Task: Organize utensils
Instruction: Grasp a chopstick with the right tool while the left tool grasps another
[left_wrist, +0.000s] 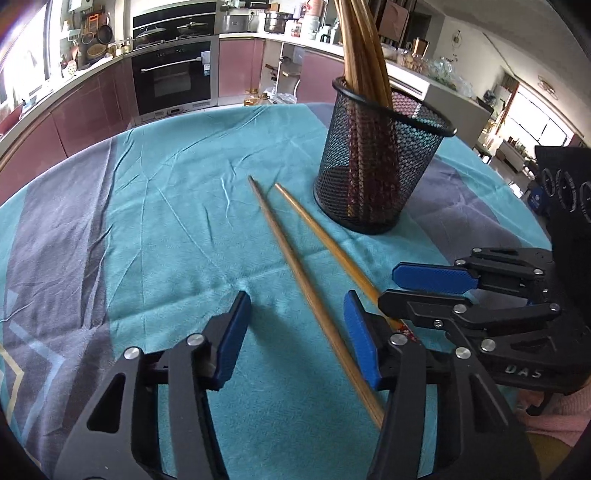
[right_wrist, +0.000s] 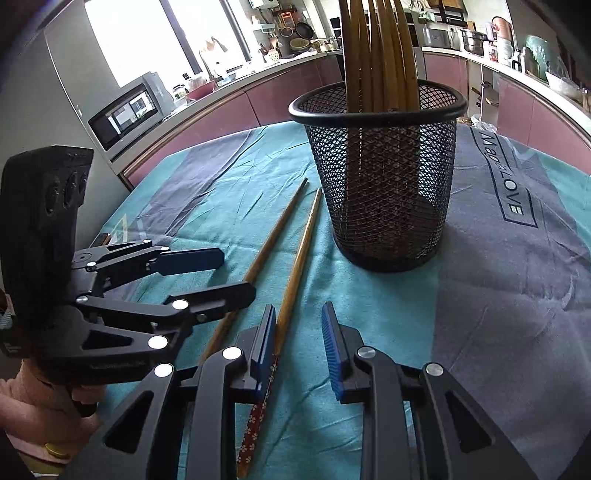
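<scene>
Two wooden chopsticks lie side by side on the teal cloth. The darker chopstick (left_wrist: 295, 266) runs between my left gripper's (left_wrist: 297, 302) open fingers. The lighter chopstick (left_wrist: 325, 236), with a red flowered end (right_wrist: 258, 413), lies between my right gripper's (right_wrist: 298, 317) open fingers, close to the left pad (right_wrist: 266, 336). A black mesh holder (left_wrist: 376, 158) stands just beyond, with several chopsticks (right_wrist: 376, 55) upright in it. The right gripper shows in the left wrist view (left_wrist: 410, 291), the left gripper in the right wrist view (right_wrist: 236, 273).
The teal and grey tablecloth (left_wrist: 166, 206) covers a round table. A kitchen counter, oven (left_wrist: 171, 77) and purple cabinets curve behind it. A microwave (right_wrist: 125, 114) stands at the left. A hand in a pink sleeve (right_wrist: 40, 406) holds the left gripper.
</scene>
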